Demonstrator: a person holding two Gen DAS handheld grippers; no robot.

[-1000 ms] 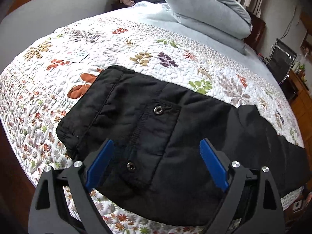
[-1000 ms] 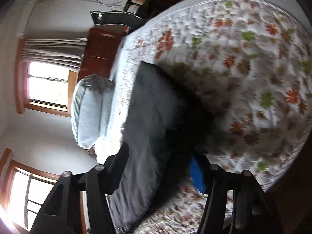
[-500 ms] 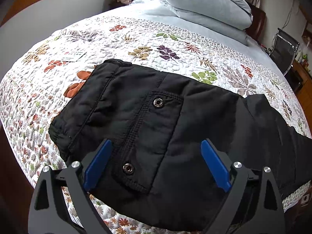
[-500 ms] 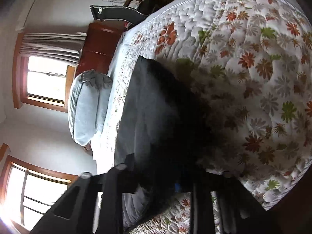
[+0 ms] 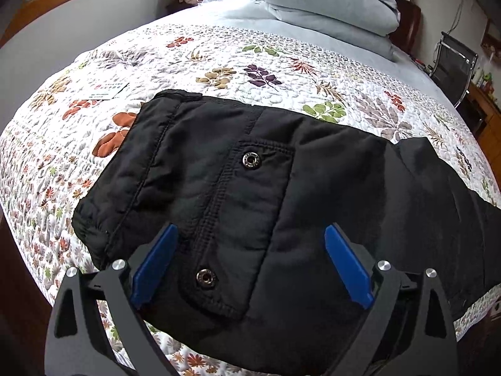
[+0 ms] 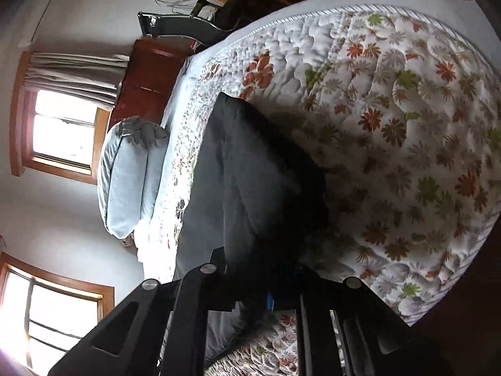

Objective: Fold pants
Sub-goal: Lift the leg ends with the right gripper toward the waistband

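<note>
**Right gripper clamps the pants leg**

Black pants point(image 5: 250, 188) lie across the floral quilt point(image 5: 219, 53), filling the frame's centre. The left gripper point(image 5: 250, 260) hovers over the pocket, jaws spread wide. The right gripper point(image 6: 260, 297) is pinched closed on pants fabric, low in its frame.

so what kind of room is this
Most likely a bedroom: a bed under a floral quilt, folded grey bedding stacked at its head, and a curtained window. Black pants lie spread on the quilt.
</note>
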